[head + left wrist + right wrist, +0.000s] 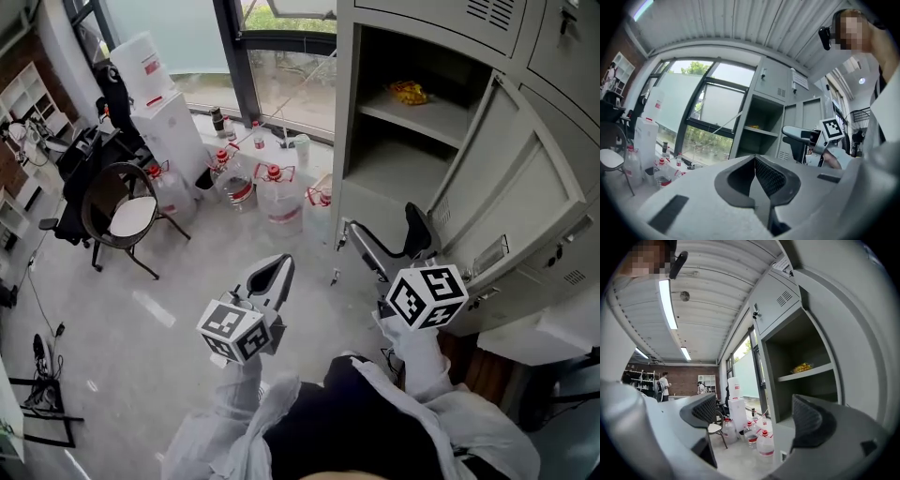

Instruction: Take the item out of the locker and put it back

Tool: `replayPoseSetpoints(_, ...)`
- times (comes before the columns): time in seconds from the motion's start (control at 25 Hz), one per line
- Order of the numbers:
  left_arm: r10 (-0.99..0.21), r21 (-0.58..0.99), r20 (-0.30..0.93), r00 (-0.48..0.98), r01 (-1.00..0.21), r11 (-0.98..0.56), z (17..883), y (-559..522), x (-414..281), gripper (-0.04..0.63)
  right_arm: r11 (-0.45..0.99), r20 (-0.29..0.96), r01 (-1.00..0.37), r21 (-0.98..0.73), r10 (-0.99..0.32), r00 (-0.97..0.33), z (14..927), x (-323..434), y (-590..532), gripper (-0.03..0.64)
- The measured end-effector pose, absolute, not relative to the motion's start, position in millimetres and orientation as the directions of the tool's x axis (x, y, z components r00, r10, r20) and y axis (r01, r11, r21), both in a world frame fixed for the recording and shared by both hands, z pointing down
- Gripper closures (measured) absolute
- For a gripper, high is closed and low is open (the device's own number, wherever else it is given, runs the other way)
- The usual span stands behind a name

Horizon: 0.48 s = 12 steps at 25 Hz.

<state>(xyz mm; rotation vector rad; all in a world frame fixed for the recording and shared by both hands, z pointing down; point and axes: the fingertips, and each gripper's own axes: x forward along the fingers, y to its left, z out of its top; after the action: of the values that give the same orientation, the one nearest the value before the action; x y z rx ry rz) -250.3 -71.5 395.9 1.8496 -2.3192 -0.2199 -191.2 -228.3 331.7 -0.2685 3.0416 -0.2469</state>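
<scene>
The grey locker (352, 112) stands with its door (506, 202) swung open to the right. A small yellow item (408, 92) lies on its upper shelf, also seen as the yellow item (802, 367) and faintly as the item (754, 126). My right gripper (384, 239) is open, held just in front of the locker's lower compartment, empty. In the right gripper view its fingers (701, 411) are spread wide. My left gripper (272, 274) is shut and empty, held over the floor left of the locker; its pads (764, 176) meet.
Several water jugs (272, 192) with red caps stand on the floor by the window, left of the locker. A white dispenser (155, 103) and a black chair (122, 211) stand further left. Cables (42, 375) lie at the lower left. People stand far back in the room (663, 383).
</scene>
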Motion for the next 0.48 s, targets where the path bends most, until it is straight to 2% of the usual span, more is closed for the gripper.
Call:
replayPoseSetpoints(0.28,-0.982,0.210,0.024,-0.185,-0.960,0.186,403.7,-102.4,-287.0,0.588,0.964,-0.075,-0.245,-0.101,-0.253,-0.965,327.7,-232.0,-273.5,0.127)
replayPoseSetpoints(0.48,-0.987,0.157,0.034,-0.160,-0.974,0.163,401.8,-130.4,-333.1,0.588,0.951,-0.159,-0.294,-0.091,-0.306,-0.939,300.6,-267.1,-313.9,0.127)
